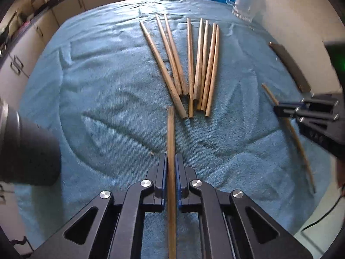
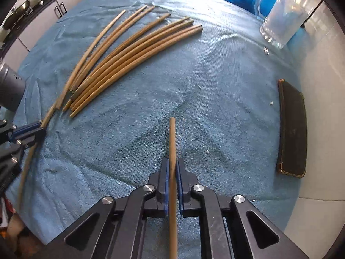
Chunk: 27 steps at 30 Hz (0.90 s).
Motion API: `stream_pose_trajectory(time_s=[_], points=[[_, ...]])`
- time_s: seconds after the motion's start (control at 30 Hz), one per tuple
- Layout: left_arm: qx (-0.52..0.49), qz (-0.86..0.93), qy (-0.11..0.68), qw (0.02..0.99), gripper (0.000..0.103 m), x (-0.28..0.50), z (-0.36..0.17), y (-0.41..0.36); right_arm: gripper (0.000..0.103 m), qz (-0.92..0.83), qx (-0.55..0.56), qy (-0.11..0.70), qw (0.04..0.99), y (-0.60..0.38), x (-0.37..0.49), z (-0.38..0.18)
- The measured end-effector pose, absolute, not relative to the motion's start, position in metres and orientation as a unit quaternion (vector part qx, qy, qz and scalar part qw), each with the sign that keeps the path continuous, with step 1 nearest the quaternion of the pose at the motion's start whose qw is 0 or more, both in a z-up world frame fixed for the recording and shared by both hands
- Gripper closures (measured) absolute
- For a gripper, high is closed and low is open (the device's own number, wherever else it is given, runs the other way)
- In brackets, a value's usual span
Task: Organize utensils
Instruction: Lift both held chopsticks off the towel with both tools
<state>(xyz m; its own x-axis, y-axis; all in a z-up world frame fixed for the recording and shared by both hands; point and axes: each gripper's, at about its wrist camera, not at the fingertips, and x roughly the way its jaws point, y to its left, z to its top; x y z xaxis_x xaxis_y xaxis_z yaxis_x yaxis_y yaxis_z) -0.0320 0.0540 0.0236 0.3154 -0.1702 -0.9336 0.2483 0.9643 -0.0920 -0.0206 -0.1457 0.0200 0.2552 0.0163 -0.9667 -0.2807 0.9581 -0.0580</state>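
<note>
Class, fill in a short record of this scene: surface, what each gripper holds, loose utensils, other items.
surface: blue towel
left gripper: shut on one chopstick
right gripper: shut on another chopstick
loose utensils: pile of chopsticks, lying roughly side by side on the towel
other items: glass jar; dark case at the towel's right edge

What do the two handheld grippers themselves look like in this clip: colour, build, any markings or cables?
Both match. The left gripper and right gripper are matte black linkage mechanisms with triangular cutouts in the outer arms and round silver pivot pins. Each finger carries a blue pad on its inner face. No lettering is legible. A thin black cable trails at the left view's edge. No sleeves show.
</note>
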Motion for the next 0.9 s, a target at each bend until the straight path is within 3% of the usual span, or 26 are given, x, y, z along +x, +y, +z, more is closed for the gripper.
stream_pose_trajectory(time_s=[0.5, 0.9], points=[[0.002, -0.128, 0.554, 0.823, 0.096, -0.052, 0.03, 0.072, 0.096, 0.102, -0.042, 0.572, 0.812, -0.173, -0.046, 0.03], [-0.091, -0.173, 0.389, 0.9, 0.096, -0.131, 0.119, 0.125, 0.096, 0.16, 0.03, 0.442, 0.882, -0.159, -0.083, 0.098]])
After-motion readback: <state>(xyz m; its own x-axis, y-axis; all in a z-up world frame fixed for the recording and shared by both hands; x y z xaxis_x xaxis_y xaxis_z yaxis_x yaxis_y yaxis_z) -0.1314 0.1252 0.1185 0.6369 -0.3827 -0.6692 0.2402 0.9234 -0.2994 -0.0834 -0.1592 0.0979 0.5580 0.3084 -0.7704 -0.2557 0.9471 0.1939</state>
